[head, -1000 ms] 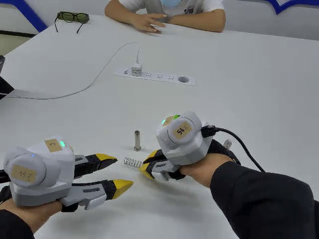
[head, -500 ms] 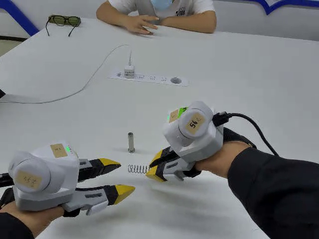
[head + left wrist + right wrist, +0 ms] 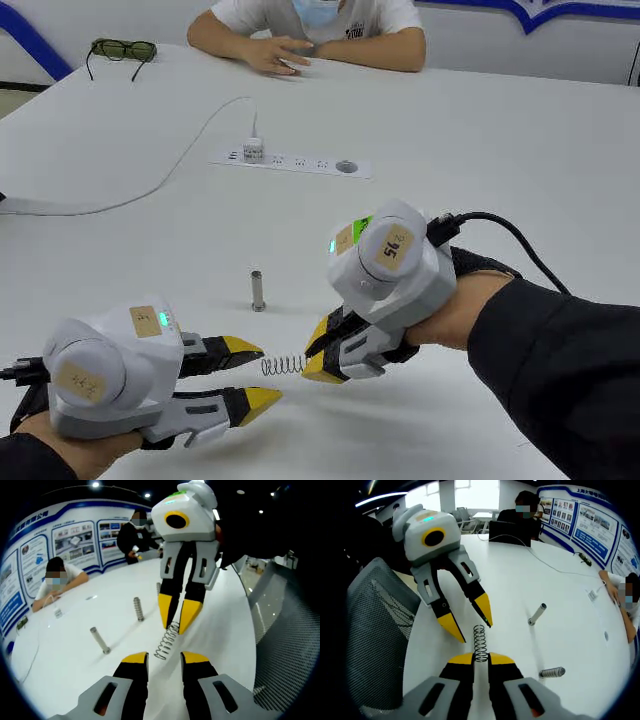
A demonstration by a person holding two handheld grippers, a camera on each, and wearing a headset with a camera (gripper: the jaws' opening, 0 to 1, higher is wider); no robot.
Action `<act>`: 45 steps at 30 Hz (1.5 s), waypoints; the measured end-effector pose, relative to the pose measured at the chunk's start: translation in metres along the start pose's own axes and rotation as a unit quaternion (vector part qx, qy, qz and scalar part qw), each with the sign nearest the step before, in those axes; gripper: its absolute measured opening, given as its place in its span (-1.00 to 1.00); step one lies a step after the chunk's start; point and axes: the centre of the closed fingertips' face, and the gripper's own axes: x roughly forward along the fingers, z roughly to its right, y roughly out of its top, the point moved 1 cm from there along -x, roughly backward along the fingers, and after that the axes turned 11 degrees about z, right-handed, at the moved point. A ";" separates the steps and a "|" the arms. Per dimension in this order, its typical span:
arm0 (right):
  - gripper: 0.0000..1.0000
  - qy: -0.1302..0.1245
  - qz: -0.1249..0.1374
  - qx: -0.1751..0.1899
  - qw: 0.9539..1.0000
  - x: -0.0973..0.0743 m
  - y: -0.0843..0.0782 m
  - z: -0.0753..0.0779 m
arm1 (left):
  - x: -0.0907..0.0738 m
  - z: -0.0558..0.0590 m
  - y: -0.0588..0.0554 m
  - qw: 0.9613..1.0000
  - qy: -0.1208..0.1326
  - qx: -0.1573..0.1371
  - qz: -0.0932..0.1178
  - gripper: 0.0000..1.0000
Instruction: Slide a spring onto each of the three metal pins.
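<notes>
Near the upright pin (image 3: 257, 290), the right gripper (image 3: 322, 362) pinches a thin coiled spring (image 3: 283, 365) by one end. The left gripper (image 3: 262, 375) gapes empty, and open table (image 3: 480, 150) surrounds the pin.

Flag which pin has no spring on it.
The smooth pin, bare metal from base to tip. In the left gripper view it stands left of the coil-wrapped pin.
</notes>
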 end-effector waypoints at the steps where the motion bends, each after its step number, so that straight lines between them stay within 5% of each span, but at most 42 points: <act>1: -0.77 0.003 -0.002 0.000 1.000 0.000 0.000 -0.001 | 0.000 0.001 0.000 1.000 -0.002 0.002 0.001 -0.50; 16: -0.77 0.018 -0.009 -0.005 1.000 -0.008 0.006 -0.009 | 0.004 0.009 0.001 0.999 -0.022 0.024 0.002 -0.75; 45: -0.77 -0.001 0.052 -0.028 0.998 -0.007 0.051 -0.009 | 0.008 0.010 0.009 1.000 -0.016 -0.005 0.023 -0.78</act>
